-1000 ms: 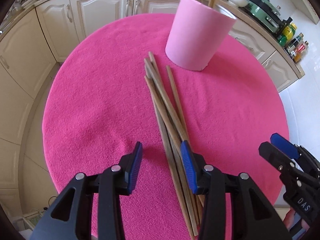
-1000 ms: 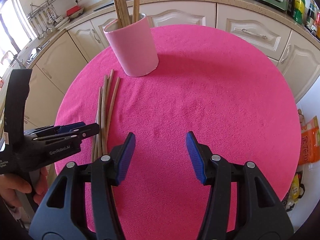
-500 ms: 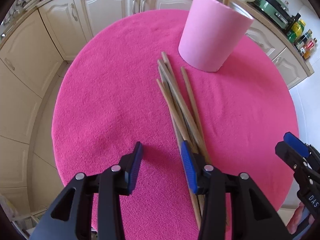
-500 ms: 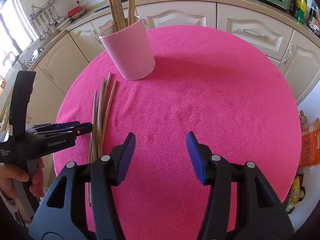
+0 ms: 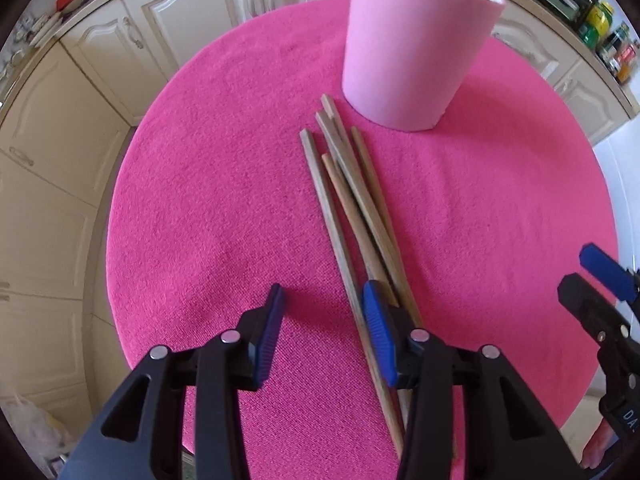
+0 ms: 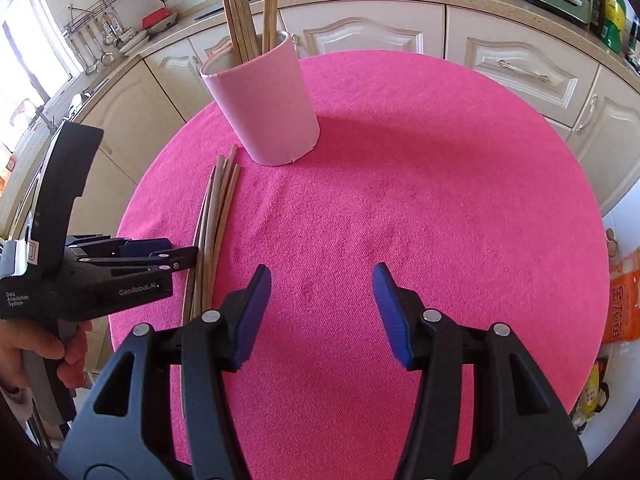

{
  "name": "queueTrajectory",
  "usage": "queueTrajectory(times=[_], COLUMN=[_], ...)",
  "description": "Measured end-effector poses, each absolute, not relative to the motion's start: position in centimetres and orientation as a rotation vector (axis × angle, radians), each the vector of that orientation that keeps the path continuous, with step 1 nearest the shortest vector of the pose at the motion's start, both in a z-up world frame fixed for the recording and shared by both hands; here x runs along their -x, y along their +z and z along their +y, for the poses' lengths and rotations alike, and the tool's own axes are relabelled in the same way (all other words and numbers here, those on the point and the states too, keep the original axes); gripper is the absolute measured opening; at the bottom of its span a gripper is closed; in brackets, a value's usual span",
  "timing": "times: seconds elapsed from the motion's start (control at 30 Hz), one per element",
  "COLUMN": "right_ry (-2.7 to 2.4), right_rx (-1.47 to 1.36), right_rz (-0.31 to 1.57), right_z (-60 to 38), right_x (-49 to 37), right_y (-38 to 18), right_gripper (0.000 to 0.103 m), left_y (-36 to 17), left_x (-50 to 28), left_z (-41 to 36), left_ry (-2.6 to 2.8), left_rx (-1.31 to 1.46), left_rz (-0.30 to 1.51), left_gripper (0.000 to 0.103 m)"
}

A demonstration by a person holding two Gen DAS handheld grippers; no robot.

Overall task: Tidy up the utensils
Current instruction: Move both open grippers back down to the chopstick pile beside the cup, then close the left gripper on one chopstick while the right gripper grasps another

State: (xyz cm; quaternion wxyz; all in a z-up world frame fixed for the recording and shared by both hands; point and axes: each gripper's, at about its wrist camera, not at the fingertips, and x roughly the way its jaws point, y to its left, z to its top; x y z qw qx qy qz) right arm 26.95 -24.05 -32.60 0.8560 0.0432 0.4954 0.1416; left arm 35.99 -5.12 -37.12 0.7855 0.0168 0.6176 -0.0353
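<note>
Only rt wrist view shows chopsticks (image 6: 240, 8) standing in pink cup (image 6: 268, 112).

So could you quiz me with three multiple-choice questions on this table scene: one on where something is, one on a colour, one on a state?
1. Where do the loose chopsticks lie?
A. on the cloth beside the cup
B. on the counter
C. on the floor

2. What colour is the cup?
A. green
B. pale pink
C. white

3. How does the left gripper stand?
A. shut on a chopstick
B. open, holding nothing
C. out of view

Answers: 1 A, they rest on the pink cloth by the cup's base. 2 B, its wall is pale pink. 3 B, the blue pads stand apart.
</note>
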Motion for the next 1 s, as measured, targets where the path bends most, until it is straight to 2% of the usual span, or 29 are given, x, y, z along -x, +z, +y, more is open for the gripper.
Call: queueTrajectory(times=[0.17, 0.27, 0.4, 0.5, 0.8, 0.87, 0.93, 1.0], right_ry=[0.307, 0.313, 0.323, 0.331, 0.379, 0.405, 0.429, 0.447], right_rx=[-0.086, -0.085, -0.073, -0.077, -0.027, -0.004, 0.009, 0.025], right_rz=[1.046, 1.059, 1.070, 1.081, 1.147, 1.162, 1.182, 1.209], right_z=[-23.6, -23.4, -22.9, -22.4, -18.6, -17.4, -16.5, -15.7], right_x=[-27.4, -27.7, -27.9, -28.3, -30.1, -30.5, -30.8, -31.0], right_y=[-32.6, -32.7, -32.7, -32.8, -33.3, -33.4, -33.6, -33.9], right_gripper=[0.053, 0.053, 0.053, 0.053, 0.052, 0.046, 0.035, 0.034], left_y=[-37.4, -37.3, -37.1, -37.0, -36.0, -35.4, -35.2, -35.0], left_x=[-37.1, -37.3, -36.4, -36.2, -35.5, -34.7, -34.3, -33.8], left_z=[-6.6, -7.0, -5.5, -3.6, 0.8, 2.0, 2.4, 2.7], left_ry=[-0.048, -0.048, -0.081, -0.098, -0.117, -0.115, -0.105, -0.095], left_rx=[-0.109, -0.094, -0.070, 0.013, 0.221, 0.252, 0.271, 0.284], left_rz=[1.362, 1.370, 1.349, 1.349, 1.326, 1.302, 1.291, 1.286], left_gripper=[0.039, 0.031, 0.014, 0.008, 0.005, 0.005, 0.005, 0.005])
